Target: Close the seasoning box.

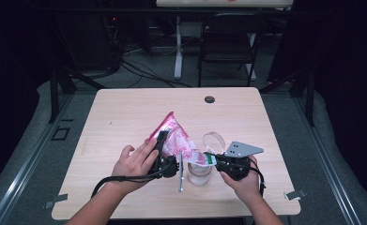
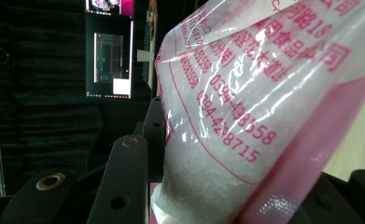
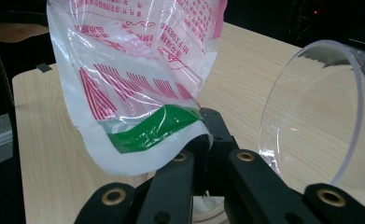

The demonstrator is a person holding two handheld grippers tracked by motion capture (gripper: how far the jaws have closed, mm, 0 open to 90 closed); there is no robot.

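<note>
Near the front edge of the pale wooden bench (image 1: 125,117), a person works with a black two-jawed claw in each hand. Both claws hold one clear plastic bag printed in pink and red, partly filled with white grains (image 1: 174,138).

The left claw (image 1: 164,140) is clamped around the bag's fuller body; in the left gripper view its jaws press the plastic from both sides, with white grains (image 2: 203,177) bulging between them. This claw seems to carry the weight and keeps the bag tipped, its far corner pointing toward eleven o'clock.

The right claw (image 1: 213,160) is shut tight on a thin corner of the same bag, by a green printed band (image 3: 157,126), at about four o'clock from the bag's middle. In the right gripper view its jaws meet on the folded plastic. That pinch likely steers the low corner as a spout.

Directly below that corner stands a clear round container (image 1: 200,174) on the bench, near the person at six o'clock. A clear round lid (image 1: 214,139) leans just behind it, toward twelve o'clock, probably set aside so the mouth stays free. White grains seem to lie inside the container, though the plastic's glare makes that hard to confirm.

Beyond the bench, a dark folding chair (image 1: 228,44) stands at twelve o'clock.
</note>
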